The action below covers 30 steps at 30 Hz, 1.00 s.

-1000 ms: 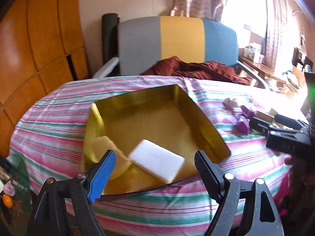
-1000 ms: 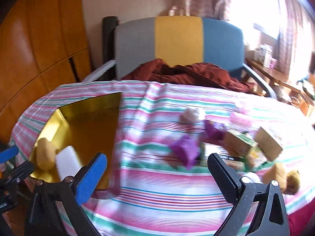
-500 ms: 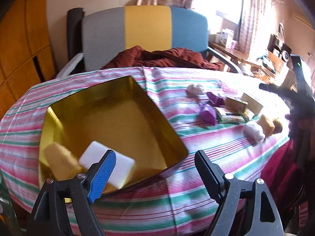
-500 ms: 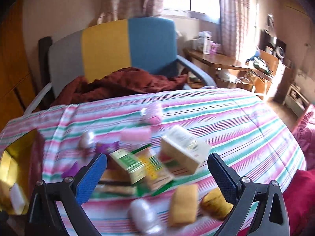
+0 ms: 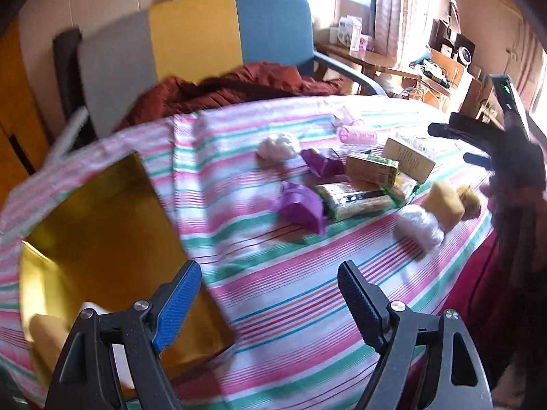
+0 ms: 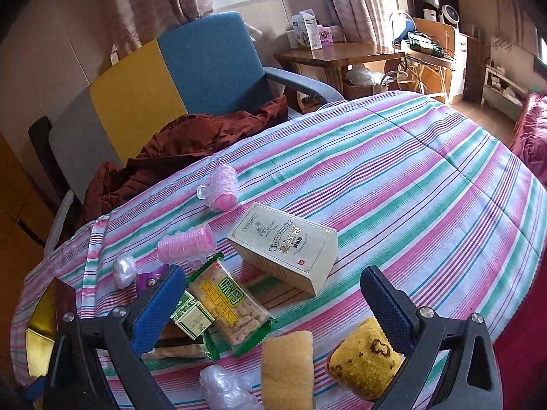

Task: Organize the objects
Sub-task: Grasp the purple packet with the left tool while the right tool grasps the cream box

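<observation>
Reading WEIDAN, snack packet (image 6: 227, 311) beside beige box (image 6: 287, 246), right hand-held gripper (image 6: 273, 304) wide open, empty, left hand-held gripper (image 5: 270, 294) likewise

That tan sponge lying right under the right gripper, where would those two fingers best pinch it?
Probably across the tan sponge's two long sides, near its middle, coming down from above. It lies flat on the striped tablecloth, long axis pointing away from the camera, with bare cloth on both long sides. The open right gripper spans wider than its narrow width, and its soft body should compress.
</observation>
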Motion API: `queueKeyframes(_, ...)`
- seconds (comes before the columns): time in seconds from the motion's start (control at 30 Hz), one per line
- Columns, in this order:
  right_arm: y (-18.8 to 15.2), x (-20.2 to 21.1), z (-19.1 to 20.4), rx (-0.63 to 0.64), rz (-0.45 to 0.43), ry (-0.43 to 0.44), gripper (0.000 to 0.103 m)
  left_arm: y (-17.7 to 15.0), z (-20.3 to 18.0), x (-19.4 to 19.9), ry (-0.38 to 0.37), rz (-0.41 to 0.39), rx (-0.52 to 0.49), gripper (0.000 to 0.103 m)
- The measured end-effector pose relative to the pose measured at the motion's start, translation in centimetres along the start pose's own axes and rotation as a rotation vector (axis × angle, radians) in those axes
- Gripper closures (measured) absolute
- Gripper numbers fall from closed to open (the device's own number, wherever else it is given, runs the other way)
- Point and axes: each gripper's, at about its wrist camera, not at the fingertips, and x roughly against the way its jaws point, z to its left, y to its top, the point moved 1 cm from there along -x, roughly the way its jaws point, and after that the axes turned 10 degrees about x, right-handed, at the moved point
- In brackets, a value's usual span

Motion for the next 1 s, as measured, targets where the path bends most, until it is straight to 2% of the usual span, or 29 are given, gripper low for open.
queueKeyframes(0.07,0.0,-0.1,0.2,0.011,0.001,0.008,0.0,0.8,-0.3,-1.3,-0.034,0.041,0.037,0.02)
queueKeyframes(0.17,0.0,0.0,0.7,0.034,-0.003,0.02,0.0,1.8,-0.6,-3.6,-0.071,0.113,0.105,0.031)
queueKeyframes(0.23,0.0,0.1,1.1,0.049,-0.006,0.024,0.0,2.4,-0.6,-5.4,-0.095,0.165,0.168,0.032)
queueKeyframes(0.43,0.1,0.2,1.6,0.07,-0.016,0.046,0.0,3.9,-1.1,-9.0,-0.114,0.222,0.28,0.032)
queueKeyframes(0.63,0.1,0.2,1.5,0.059,-0.02,0.054,0.0,5.4,-1.0,-12.5,-0.085,0.24,0.361,0.033)
queueKeyframes(0.73,0.1,0.2,1.3,0.046,-0.02,0.057,0.0,5.8,-1.5,-13.2,-0.056,0.203,0.319,0.037)
queueKeyframes(0.8,0.2,0.3,1.0,0.034,-0.023,0.058,0.0,5.7,-1.5,-13.2,-0.044,0.185,0.281,0.049)
queueKeyframes(0.9,0.3,0.5,0.3,-0.001,-0.036,0.049,0.0,5.4,-1.1,-13.1,-0.046,0.16,0.24,0.059)
queueKeyframes(1.0,0.2,0.0,-0.4,-0.031,-0.013,0.041,0.0,5.2,-1.2,-13.1,-0.042,0.141,0.193,0.061)
